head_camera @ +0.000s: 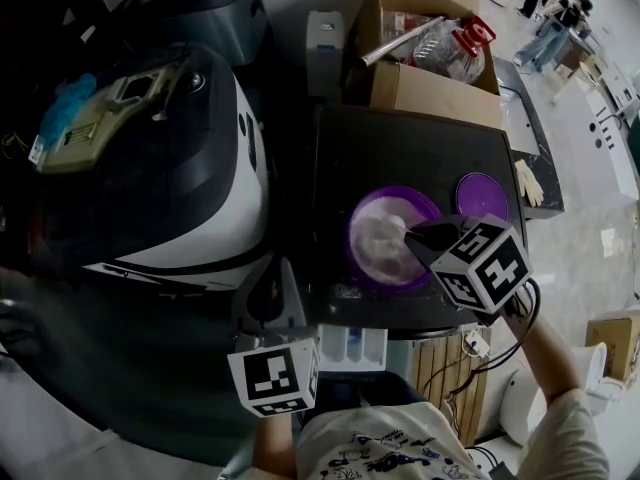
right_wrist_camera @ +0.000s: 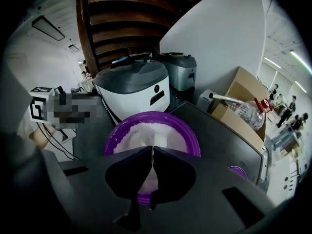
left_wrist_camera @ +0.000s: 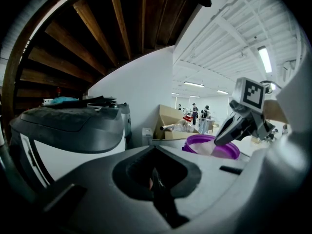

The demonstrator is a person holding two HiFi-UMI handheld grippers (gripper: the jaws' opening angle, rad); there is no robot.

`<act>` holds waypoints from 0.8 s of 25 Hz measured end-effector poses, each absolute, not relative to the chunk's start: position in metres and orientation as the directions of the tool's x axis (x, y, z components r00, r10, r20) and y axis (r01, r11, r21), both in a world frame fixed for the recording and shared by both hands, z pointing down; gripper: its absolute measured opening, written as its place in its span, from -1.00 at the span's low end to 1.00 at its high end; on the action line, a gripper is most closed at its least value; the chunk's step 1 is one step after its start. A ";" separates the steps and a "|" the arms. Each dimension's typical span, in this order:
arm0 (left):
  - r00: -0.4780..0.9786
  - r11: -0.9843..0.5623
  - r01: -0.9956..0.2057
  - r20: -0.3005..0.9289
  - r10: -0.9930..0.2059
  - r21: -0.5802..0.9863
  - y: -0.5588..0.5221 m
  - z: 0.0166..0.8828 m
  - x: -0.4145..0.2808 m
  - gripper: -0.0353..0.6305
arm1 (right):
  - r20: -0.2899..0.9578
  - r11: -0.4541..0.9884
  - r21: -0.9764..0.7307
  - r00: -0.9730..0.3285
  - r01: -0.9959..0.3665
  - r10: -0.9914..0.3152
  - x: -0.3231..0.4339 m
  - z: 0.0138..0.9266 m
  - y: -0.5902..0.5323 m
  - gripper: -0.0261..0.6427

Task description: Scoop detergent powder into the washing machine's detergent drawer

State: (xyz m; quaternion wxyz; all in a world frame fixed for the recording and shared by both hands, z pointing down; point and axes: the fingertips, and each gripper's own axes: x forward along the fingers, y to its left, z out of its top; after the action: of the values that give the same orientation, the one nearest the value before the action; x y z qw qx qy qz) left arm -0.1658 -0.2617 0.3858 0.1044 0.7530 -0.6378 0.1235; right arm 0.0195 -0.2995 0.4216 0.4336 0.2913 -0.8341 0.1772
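A purple tub (head_camera: 362,208) of white detergent powder (head_camera: 380,243) stands open on the dark washing machine top (head_camera: 410,138); its purple lid (head_camera: 482,195) lies to its right. My right gripper (head_camera: 410,236) hangs over the tub, shut on a thin white scoop (right_wrist_camera: 157,141) whose bowl rests in the powder (right_wrist_camera: 141,133). From the left gripper view it reaches down into the tub (left_wrist_camera: 229,152). The white detergent drawer (head_camera: 350,346) is pulled out at the machine's front. My left gripper (head_camera: 262,303) sits just left of the drawer, jaws together (left_wrist_camera: 155,179).
A white and grey appliance (head_camera: 170,168) stands left of the machine. Behind it a cardboard box (head_camera: 430,78) holds a plastic bottle (head_camera: 450,48). A glove (head_camera: 527,183) lies at the right edge of the top. People stand far off in the hall.
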 end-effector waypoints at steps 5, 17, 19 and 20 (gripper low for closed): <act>0.153 -0.162 -0.987 0.322 -0.934 -0.001 -0.262 0.388 -0.167 -0.89 | 0.825 0.767 -0.102 -0.485 -0.634 -0.291 0.016 0.424 -0.295 -0.86; 0.144 -0.153 -0.988 0.314 -0.938 -0.003 -0.265 0.384 -0.172 -0.89 | 0.782 0.698 -0.280 -0.579 -0.659 -0.232 0.014 0.425 -0.290 -0.86; 0.149 -0.158 -0.987 0.312 -0.938 -0.002 -0.266 0.383 -0.170 -0.89 | 0.761 0.664 -0.327 -0.604 -0.673 -0.237 0.017 0.423 -0.291 -0.86; 0.152 -0.161 -0.987 0.311 -0.938 -0.002 -0.267 0.383 -0.170 -0.89 | 0.748 0.644 -0.353 -0.618 -0.679 -0.241 0.018 0.421 -0.292 -0.86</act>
State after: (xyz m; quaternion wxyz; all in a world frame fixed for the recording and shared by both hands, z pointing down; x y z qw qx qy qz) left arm -0.1698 -0.2665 0.3831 0.1013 0.7522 -0.6398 0.1208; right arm 0.0179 -0.2921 0.4213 0.3408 0.2738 -0.8402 0.3210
